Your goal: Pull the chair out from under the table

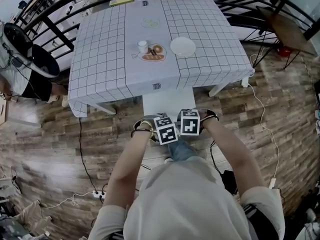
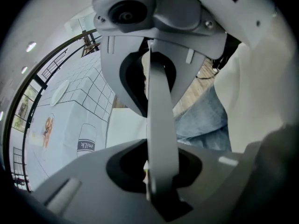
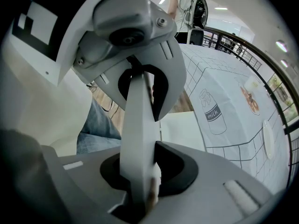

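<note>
The left gripper was clenched on the top of the chair's backrest. In its own view the pale slab of the backrest ran straight through between its jaws, with both jaws closed against it. The right gripper sat just beside it and grasped the same backrest in the same way, its jaws pinched on the white panel. Both grippers pointed steeply down, close together, directly in front of the person's body, with a jeans-clad leg just behind them.

The white chair stood at the middle of the table's near edge. Its seat showed as a bare white patch between the grippers and the hanging edge of the checked tablecloth. The far part of the seat appeared to run in under the cloth, though the overhang hid how far.

On the table top, near its centre, a white plate lay beside a dish of food and a small cup. All three were well back from the near edge.

By my reading, the grip on the chair was already made and the chair was partly drawn out. What remained was to draw it back over the wooden floor until the seat cleared the table's near edge, then let go.
</note>
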A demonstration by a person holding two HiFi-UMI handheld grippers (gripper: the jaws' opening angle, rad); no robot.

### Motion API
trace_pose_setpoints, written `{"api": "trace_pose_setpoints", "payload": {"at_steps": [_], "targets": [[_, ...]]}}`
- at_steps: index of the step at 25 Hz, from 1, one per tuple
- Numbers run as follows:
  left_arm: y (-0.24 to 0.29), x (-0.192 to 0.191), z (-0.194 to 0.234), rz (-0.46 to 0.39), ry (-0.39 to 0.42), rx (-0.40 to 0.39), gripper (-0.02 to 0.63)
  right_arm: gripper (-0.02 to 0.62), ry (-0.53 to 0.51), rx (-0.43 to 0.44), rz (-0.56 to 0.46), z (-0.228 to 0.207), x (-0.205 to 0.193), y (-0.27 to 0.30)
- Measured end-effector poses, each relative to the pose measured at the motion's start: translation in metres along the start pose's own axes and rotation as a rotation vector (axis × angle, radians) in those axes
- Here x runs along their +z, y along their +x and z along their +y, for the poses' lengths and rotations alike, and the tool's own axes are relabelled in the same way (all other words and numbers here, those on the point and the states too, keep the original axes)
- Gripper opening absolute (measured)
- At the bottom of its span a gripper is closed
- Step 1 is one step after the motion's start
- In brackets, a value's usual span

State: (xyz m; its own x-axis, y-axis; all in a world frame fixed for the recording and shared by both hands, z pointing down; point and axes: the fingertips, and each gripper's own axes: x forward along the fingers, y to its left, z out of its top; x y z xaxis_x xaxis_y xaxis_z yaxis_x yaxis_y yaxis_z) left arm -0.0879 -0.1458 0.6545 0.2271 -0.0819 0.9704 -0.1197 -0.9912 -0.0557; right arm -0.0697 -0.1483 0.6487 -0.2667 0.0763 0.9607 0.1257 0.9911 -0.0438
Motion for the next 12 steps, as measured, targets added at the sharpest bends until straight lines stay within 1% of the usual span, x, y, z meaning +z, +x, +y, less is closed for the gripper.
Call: {"api": "trace_pose_setpoints", "payload": {"at_steps": [12], "targets": [[-0.002, -0.001, -0.027, 0.001, -0.014, 0.001, 0.078, 0.077, -0.012, 0.005, -0.004, 0.027, 0.002, 0.002]]}}
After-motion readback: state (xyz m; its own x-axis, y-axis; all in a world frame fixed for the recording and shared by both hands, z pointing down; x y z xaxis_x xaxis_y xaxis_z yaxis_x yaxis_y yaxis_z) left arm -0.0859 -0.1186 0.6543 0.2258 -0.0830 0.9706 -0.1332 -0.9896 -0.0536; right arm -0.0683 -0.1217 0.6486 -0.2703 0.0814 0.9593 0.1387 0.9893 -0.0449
